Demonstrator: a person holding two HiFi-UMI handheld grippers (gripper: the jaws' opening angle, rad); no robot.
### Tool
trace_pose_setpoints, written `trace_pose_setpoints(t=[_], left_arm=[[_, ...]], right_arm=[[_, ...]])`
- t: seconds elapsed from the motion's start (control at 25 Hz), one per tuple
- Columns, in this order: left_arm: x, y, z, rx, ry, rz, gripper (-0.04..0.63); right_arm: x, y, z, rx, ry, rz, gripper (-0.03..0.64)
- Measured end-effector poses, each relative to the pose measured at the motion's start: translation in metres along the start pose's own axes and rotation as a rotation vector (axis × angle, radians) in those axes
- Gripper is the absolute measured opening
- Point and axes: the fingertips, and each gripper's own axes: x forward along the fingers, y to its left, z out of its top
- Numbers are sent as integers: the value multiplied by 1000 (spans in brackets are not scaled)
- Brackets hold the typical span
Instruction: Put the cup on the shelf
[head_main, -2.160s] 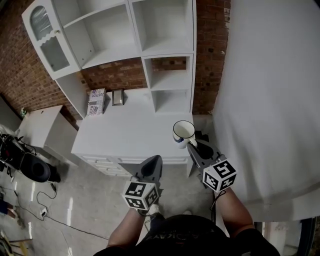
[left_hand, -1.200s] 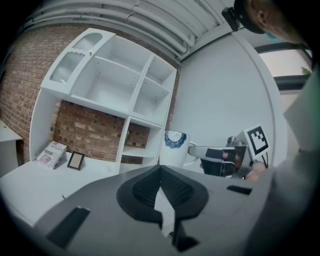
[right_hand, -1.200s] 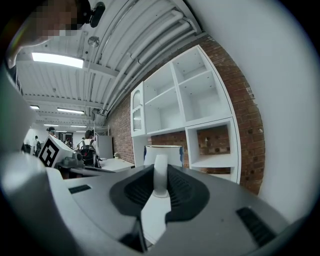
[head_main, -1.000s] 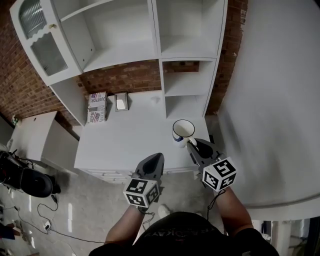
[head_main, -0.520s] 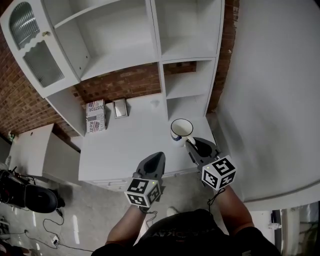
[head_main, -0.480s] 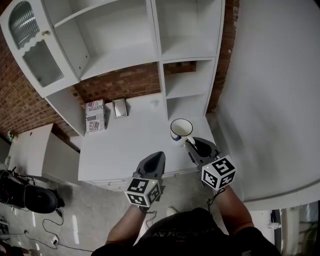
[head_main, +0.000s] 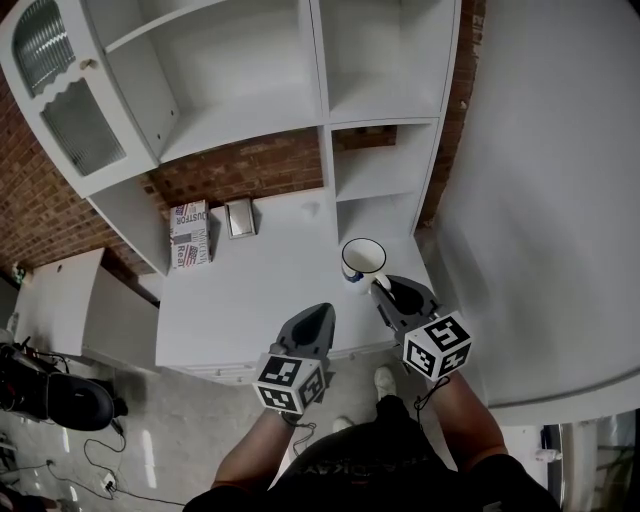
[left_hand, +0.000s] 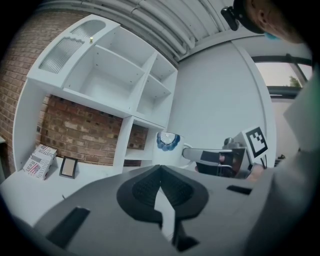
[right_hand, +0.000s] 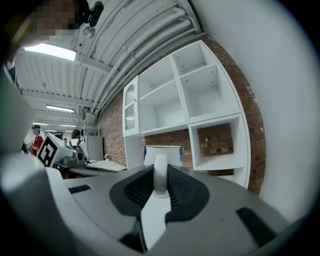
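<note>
A white cup (head_main: 364, 260) with a blue pattern hangs over the right part of the white desk (head_main: 250, 290), in front of the white shelf unit (head_main: 385, 170). My right gripper (head_main: 379, 286) is shut on the cup's handle, which shows as a white strip between the pads in the right gripper view, with the cup (right_hand: 172, 154) just beyond my right gripper (right_hand: 160, 184). My left gripper (head_main: 318, 313) hovers at the desk's front edge, left of the cup. In the left gripper view my left gripper (left_hand: 160, 172) is shut with nothing in it, and the cup (left_hand: 167, 146) is at its right.
A printed box (head_main: 190, 222) and a small picture frame (head_main: 240, 216) stand at the back of the desk by the brick wall. A glass cabinet door (head_main: 55, 85) hangs open at upper left. A white wall (head_main: 560, 200) runs along the right. Dark equipment (head_main: 50, 380) lies on the floor at left.
Both grippers have moved a little forward over the desk toward the shelves. The cup stays held by its handle in the right gripper. The left jaws stay shut.
</note>
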Motion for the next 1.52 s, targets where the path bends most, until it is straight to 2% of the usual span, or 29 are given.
trace_pose_setpoints(t=[0.4, 0.96, 1.52], left_arm=[[50, 14, 11, -4, -3, 33, 5], [161, 30, 29, -1, -15, 75, 5], [254, 52, 44, 41, -24, 144, 5]], right_arm=[[35, -43, 10, 1, 2, 44, 60], [89, -149, 20, -5, 15, 84, 60], [148, -244, 25, -10, 13, 102, 60]])
